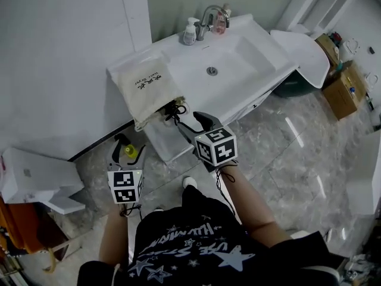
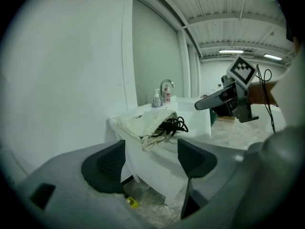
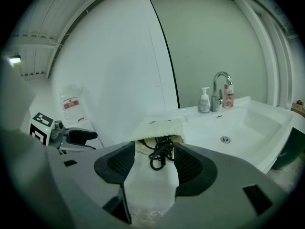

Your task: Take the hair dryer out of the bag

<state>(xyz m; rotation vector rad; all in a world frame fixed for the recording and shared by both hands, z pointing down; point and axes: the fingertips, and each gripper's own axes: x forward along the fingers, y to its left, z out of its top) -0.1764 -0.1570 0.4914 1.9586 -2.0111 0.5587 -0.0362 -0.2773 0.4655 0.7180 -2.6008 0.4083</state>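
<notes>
A cream cloth bag [image 1: 146,88] lies on the left end of the white vanity counter [image 1: 256,37], its mouth toward the front edge. A coiled black cord [image 1: 174,111] spills out of the mouth; the hair dryer's body is hidden inside. My right gripper [image 1: 189,123] is open just in front of the mouth, apart from it. In the right gripper view the cord [image 3: 162,154] shows between the open jaws of the right gripper [image 3: 155,163], with the bag [image 3: 159,127] behind. My left gripper [image 1: 128,148] is open, lower and to the left, holding nothing. The left gripper [image 2: 150,161] looks up at the bag [image 2: 143,123].
A faucet [image 1: 208,18], a soap pump bottle [image 1: 190,31] and a pink bottle [image 1: 221,21] stand behind the basin [image 1: 212,71]. A small yellow object [image 1: 131,152] lies on the marble floor under the counter. Cardboard boxes [image 1: 342,88] sit right, a white box [image 1: 36,177] left.
</notes>
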